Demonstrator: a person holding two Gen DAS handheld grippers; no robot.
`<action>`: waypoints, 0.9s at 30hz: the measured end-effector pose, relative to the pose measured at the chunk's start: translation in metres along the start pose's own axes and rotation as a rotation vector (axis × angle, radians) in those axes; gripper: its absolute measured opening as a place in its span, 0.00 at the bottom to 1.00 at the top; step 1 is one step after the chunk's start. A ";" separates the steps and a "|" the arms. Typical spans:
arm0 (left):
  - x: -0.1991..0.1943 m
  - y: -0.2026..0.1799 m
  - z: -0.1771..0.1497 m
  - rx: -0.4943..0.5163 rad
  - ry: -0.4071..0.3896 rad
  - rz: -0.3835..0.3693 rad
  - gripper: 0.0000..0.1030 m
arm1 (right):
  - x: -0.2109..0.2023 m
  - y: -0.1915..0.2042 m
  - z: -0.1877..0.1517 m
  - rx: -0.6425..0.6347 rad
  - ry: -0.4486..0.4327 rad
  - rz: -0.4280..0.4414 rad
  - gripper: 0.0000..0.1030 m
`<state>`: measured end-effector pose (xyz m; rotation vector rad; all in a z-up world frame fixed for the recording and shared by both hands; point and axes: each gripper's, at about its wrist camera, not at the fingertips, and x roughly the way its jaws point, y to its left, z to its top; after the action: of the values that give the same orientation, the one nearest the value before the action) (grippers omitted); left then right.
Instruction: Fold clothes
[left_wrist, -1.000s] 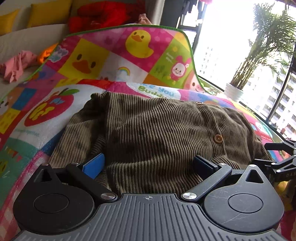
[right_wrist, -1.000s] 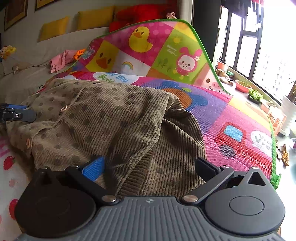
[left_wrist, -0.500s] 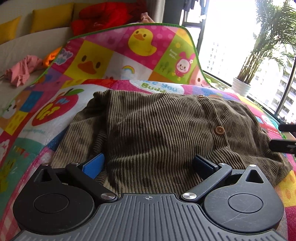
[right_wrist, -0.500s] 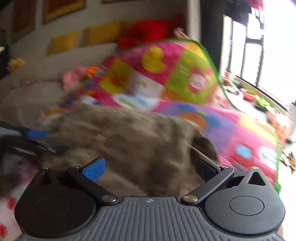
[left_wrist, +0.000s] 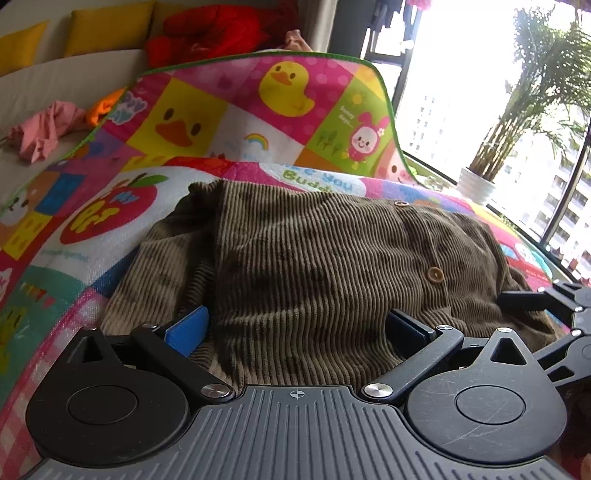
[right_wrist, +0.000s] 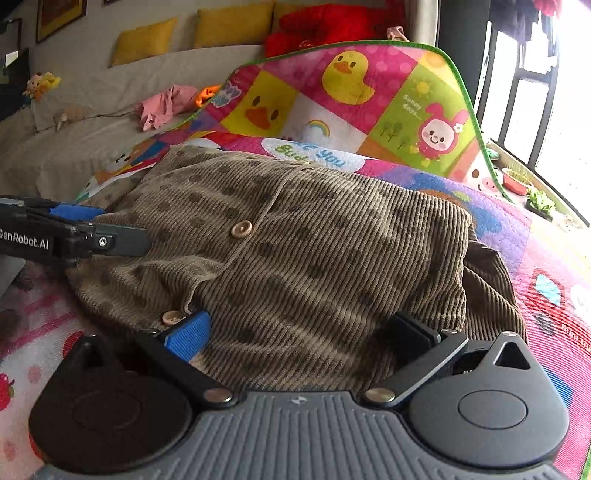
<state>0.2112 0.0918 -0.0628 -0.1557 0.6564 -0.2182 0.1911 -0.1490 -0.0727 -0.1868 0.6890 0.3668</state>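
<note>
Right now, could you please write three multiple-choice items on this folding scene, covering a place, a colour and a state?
1. Where does the brown ribbed button cardigan lie?
A. on the colourful cartoon play mat
B. on a chair
C. in a basket

2. What colour are the sofa cushions?
A. blue
B. yellow
C. white

3. How do the right gripper jaws stand?
A. shut on a sock
B. shut on nothing
C. spread wide

Answers:
1 A, mat prints surround it.
2 B, plainly yellow.
3 C, knit fills the gap between them.

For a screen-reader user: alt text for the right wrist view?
The right gripper, jaws open, sits at the near edge of a brown ribbed cardigan on a colourful play mat. The left gripper reaches in from the left.
</note>
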 end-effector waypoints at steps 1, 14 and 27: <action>-0.004 0.000 0.005 -0.028 -0.005 -0.013 1.00 | 0.000 -0.001 0.000 -0.001 -0.001 0.003 1.00; 0.031 0.001 0.008 -0.217 0.024 -0.479 1.00 | 0.003 -0.003 0.001 -0.014 0.007 0.031 1.00; 0.026 -0.004 -0.003 -0.160 -0.022 -0.474 1.00 | -0.022 -0.092 0.051 0.265 -0.112 -0.077 1.00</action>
<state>0.2291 0.0811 -0.0793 -0.4683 0.6073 -0.6190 0.2406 -0.2248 -0.0154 0.0582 0.6112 0.2078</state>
